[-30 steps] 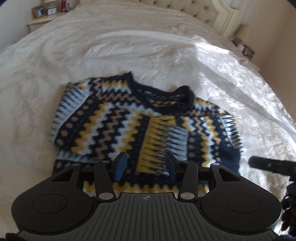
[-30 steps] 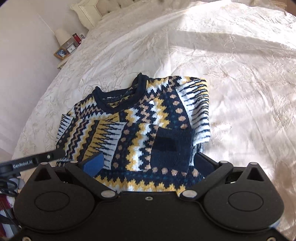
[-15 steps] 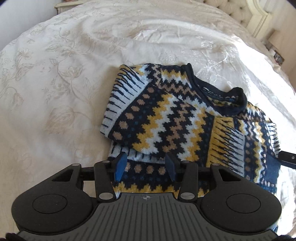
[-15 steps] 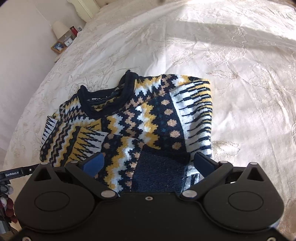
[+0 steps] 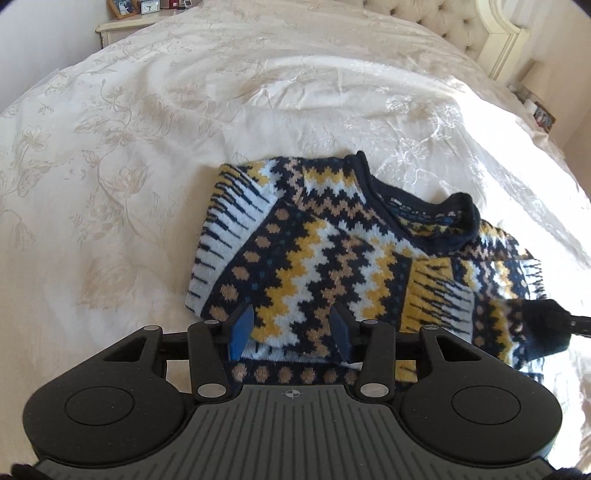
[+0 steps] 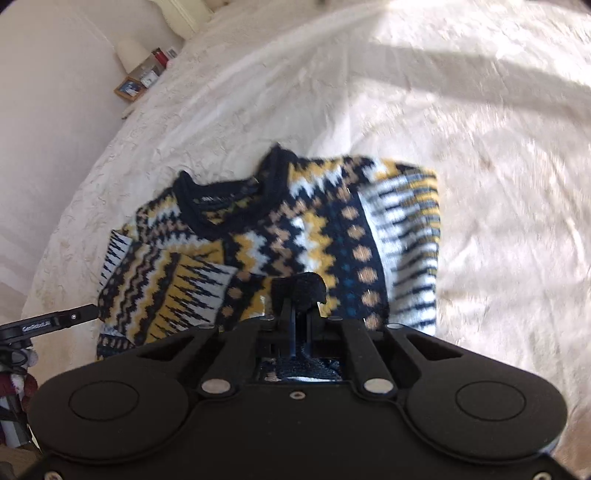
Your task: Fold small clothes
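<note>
Big cream bed (image 5: 147, 155) fills both views, its flowered cover creased and half in sun, with the tufted headboard (image 5: 436, 18) at the far end. A nightstand (image 5: 122, 27) sits at the far left corner in my left view, carrying a framed photo (image 5: 119, 6) and a small clock (image 5: 149, 5).

On the cover lies the sweater (image 5: 332, 258), navy with yellow, white and tan zigzags, neck pointing toward the headboard. Its sleeves are folded in over the front, and the near hem edge is lifted and doubled up over the body.

My left gripper (image 5: 291, 332) hangs right over the near left part of the sweater, blue fingers (image 5: 242, 328) spread with the jaws open, the knit lying between and under them; I can't tell if they touch it.

My right gripper (image 6: 297, 295) has its jaws pinched together on a dark navy fold of the sweater, bunched up at the tips. In the left view that same navy bunch shows at the far right, pulled up off the bed. The right view is motion-blurred, so finer detail at the pinch is lost to me.
</note>
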Demonstrator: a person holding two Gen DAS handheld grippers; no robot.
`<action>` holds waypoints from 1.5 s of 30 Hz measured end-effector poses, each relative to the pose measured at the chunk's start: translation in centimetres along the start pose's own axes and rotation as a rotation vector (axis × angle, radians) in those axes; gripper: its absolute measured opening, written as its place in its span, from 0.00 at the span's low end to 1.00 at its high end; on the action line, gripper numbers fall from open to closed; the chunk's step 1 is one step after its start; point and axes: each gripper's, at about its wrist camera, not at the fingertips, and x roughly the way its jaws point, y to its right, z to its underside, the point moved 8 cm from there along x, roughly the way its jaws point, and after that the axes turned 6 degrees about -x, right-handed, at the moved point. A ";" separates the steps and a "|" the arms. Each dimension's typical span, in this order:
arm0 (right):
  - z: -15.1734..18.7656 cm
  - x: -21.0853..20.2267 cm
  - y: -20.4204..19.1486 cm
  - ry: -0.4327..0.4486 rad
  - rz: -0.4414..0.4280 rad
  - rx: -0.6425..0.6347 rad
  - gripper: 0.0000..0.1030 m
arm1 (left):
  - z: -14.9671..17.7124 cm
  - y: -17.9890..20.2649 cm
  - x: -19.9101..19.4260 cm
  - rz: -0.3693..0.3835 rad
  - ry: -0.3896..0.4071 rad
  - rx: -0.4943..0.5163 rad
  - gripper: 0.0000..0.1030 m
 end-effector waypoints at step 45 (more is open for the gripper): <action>-0.3 3.4 5.4 -0.057 0.185 0.096 0.99 | -3.6 -6.7 5.2 -0.057 -0.053 -0.020 0.89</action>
